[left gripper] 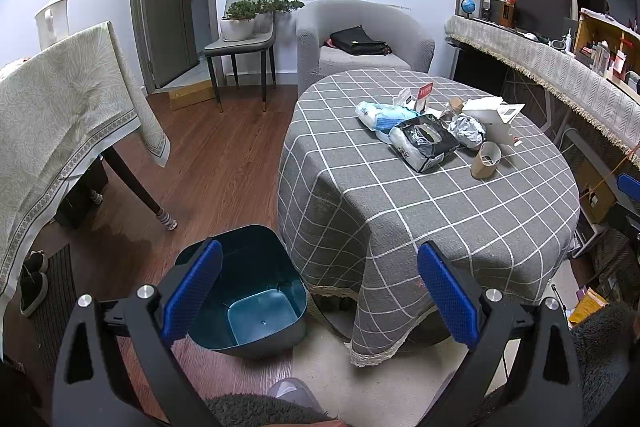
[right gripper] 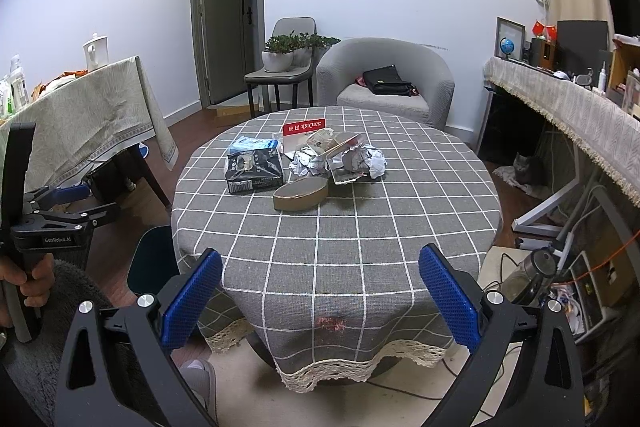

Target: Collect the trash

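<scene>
A round table [right gripper: 336, 247] with a grey checked cloth holds a pile of trash: a black and white wrapper [right gripper: 254, 171], a blue and white plastic pack [left gripper: 384, 115], crumpled foil [right gripper: 354, 159], a brown cardboard ring [right gripper: 300, 193] and a red SanDisk card [right gripper: 303, 127]. A dark blue bin [left gripper: 252, 291] stands on the floor left of the table, empty. My left gripper [left gripper: 320, 291] is open and empty above the bin and table edge. My right gripper [right gripper: 320, 295] is open and empty at the table's near edge, well short of the trash.
A cloth-covered table [left gripper: 60, 115] stands at the left, with a kettle [left gripper: 52, 21]. A grey armchair [right gripper: 388, 79] with a black bag and a chair with plants [right gripper: 288, 59] stand behind. A long desk [right gripper: 568, 107] runs along the right; a cat [right gripper: 524, 167] lies under it.
</scene>
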Motion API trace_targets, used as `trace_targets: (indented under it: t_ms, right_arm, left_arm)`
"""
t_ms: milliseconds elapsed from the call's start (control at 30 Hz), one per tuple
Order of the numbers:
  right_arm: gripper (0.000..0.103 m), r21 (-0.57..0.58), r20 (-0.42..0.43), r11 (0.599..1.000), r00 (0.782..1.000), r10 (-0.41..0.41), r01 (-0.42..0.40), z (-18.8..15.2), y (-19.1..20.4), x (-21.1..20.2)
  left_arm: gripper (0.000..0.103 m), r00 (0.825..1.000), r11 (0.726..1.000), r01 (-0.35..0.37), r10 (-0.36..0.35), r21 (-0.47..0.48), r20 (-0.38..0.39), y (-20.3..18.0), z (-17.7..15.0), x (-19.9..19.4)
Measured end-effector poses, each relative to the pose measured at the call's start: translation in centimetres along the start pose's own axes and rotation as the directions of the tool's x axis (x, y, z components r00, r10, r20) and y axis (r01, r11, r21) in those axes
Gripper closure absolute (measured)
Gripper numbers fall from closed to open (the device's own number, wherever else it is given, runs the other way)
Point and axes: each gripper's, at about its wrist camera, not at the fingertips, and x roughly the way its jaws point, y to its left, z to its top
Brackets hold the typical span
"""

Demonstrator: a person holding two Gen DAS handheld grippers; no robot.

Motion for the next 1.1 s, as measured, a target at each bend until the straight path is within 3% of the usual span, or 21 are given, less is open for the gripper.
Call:
trace_targets:
  t_ms: [1100]
  right_arm:
    - [0.003, 0.004, -0.001, 1.0, 1.0, -0.004, 0.004, -0.04, -0.07, -0.02]
  left_arm:
    - [0.003, 1.0, 1.0, 0.005, -0.005, -0.003, 0.001, 0.0, 0.07, -0.07]
